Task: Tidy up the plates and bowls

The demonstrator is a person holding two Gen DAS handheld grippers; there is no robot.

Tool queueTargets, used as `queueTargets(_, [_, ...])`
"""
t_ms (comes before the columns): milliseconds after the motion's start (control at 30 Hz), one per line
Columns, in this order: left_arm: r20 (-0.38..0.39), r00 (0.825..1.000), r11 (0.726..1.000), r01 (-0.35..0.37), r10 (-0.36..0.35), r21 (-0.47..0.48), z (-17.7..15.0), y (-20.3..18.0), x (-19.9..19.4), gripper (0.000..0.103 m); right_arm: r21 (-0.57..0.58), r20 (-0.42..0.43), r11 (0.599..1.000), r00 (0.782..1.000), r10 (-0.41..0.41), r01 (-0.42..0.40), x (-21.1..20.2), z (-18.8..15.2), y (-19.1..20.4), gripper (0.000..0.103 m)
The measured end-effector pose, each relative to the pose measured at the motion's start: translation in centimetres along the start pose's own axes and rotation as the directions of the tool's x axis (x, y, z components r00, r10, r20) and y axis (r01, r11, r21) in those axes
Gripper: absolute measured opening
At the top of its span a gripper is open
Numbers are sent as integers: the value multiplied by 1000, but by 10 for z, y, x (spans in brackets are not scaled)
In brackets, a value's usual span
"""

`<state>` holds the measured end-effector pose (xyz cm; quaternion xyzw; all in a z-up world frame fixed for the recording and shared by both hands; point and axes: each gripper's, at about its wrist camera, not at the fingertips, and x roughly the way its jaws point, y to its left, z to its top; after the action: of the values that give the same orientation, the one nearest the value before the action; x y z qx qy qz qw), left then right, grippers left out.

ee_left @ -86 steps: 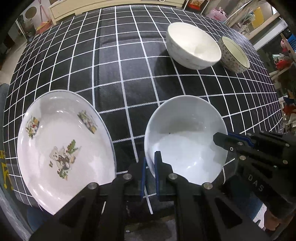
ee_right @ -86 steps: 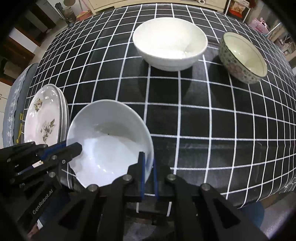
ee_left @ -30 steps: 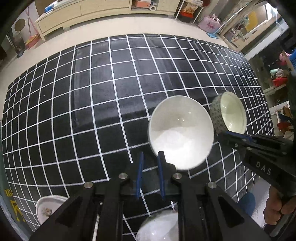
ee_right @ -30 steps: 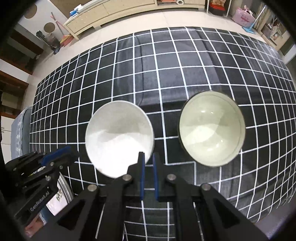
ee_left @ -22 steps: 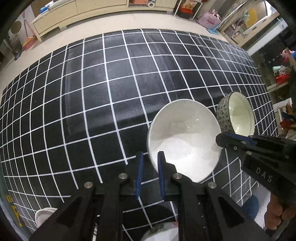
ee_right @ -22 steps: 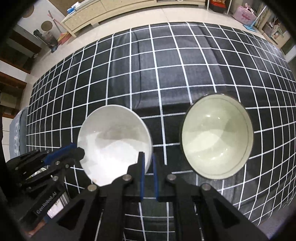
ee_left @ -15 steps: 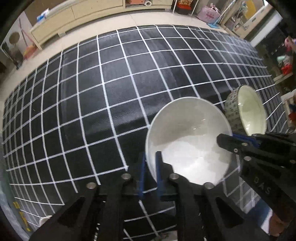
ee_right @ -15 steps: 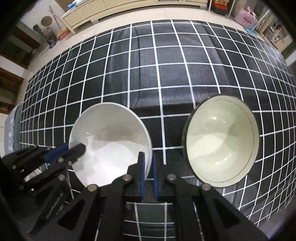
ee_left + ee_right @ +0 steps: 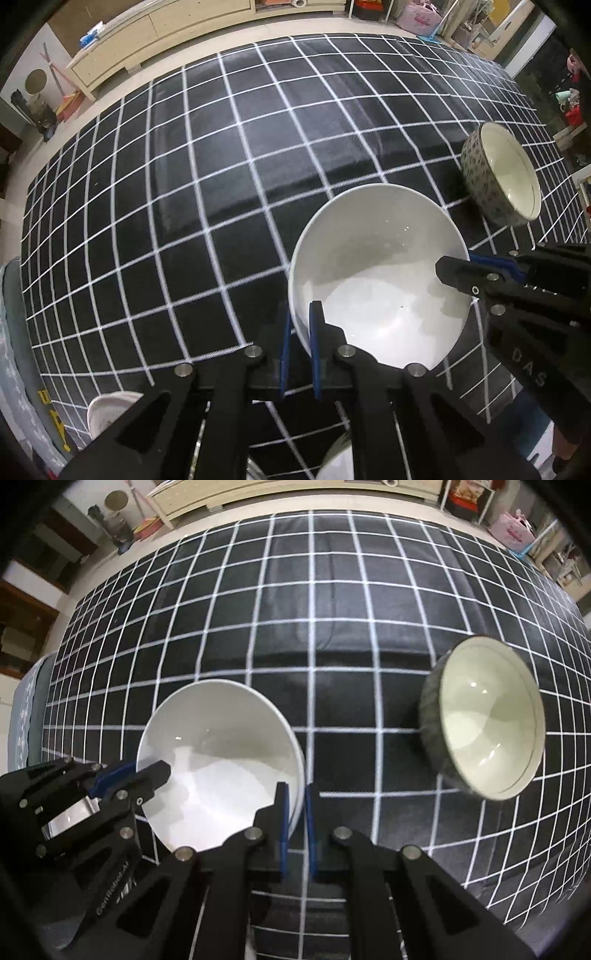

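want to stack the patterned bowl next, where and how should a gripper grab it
Grip the patterned bowl by its rim, one jaw inside and one outside the wall, as both grippers now hold the white bowl. It stands upright and open on the checked cloth, with bare cloth around it, so the thin rim is the pinchable part. Coming from above at the near edge looks easiest, probably with the right gripper.

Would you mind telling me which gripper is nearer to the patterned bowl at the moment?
Right. The right gripper pinches the white bowl rim on the side facing the patterned bowl; the left gripper grips the opposite rim, farther away.
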<state>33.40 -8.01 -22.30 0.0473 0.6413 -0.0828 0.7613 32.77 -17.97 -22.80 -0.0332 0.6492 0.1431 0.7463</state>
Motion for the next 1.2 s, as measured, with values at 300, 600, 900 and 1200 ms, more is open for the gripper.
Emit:
queueTargets(300, [4, 1000, 1000, 9, -9, -17, -45, 26, -1, 9, -17, -2, 1000, 1000, 23, -23, -5, -45, 44, 11])
queueTargets(600, [5, 1000, 999, 25, -24, -39, -65, 33, -4, 9, -7, -5, 1000, 1000, 31, -31, -7, -68, 45, 11])
queueTargets(900, [12, 999, 996, 45, -44, -75, -62, 36, 0, 9, 0, -6, 1000, 1000, 9, -9, -9, -48, 40, 11])
queueTargets(1200, [44, 998, 994, 39, -34, -102, -64, 45, -22, 7, -2, 31, 1000, 999, 13, -13, -27, -22, 61, 11])
